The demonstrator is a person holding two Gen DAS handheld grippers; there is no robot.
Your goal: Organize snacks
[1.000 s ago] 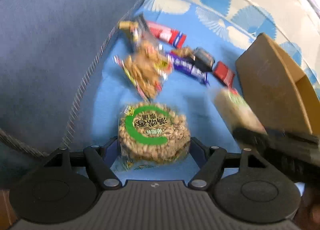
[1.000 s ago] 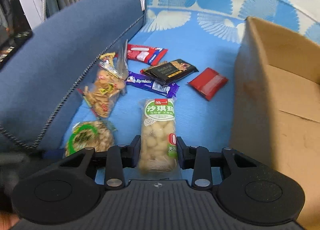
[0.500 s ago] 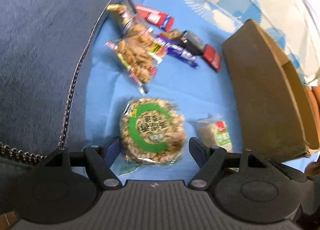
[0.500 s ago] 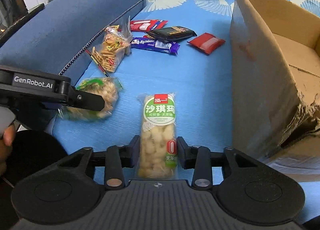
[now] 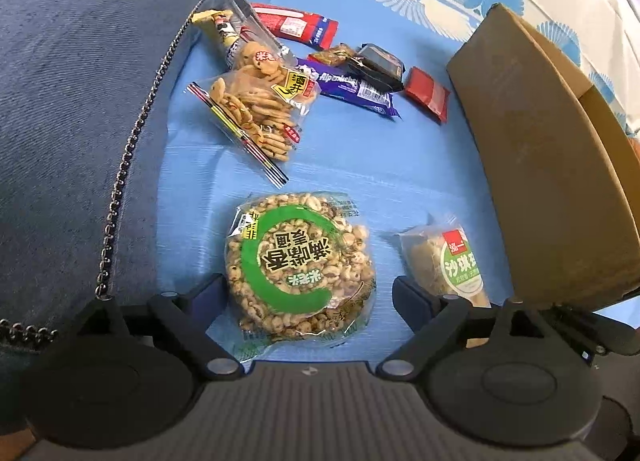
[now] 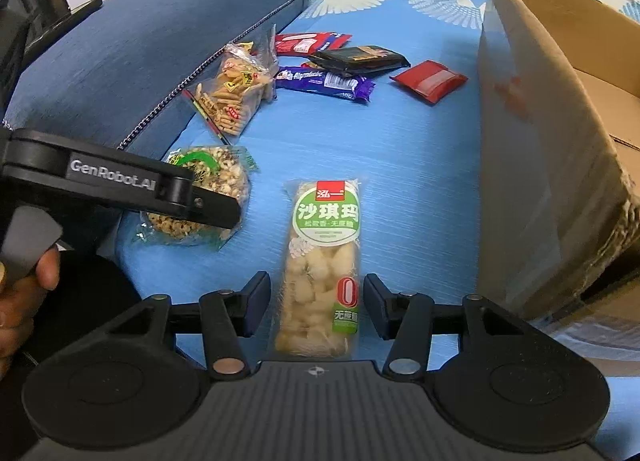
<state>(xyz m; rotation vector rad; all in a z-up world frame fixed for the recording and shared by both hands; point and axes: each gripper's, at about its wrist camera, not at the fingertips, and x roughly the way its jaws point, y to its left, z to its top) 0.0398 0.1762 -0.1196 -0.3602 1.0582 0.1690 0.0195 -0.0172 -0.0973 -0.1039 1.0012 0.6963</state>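
A round puffed-grain cake packet with a green ring (image 5: 300,265) lies on the blue sofa seat between the open fingers of my left gripper (image 5: 308,295); it also shows in the right wrist view (image 6: 200,189). A long sachima packet with a green label (image 6: 320,261) lies on the seat between the open fingers of my right gripper (image 6: 316,307), with gaps on both sides; it shows in the left wrist view (image 5: 448,265). A cardboard box (image 6: 560,133) stands open at the right.
Further back lie a clear bag of biscuit sticks (image 5: 256,109), a purple bar (image 5: 352,89), a black packet (image 5: 378,65), a red sachet (image 5: 428,95) and a red wrapper (image 5: 296,25). The blue sofa arm (image 5: 80,81) rises at the left.
Both grippers pulled back toward the seat's near edge and opened, letting go of their packets. The sachima packet now lies on the seat beside the box.
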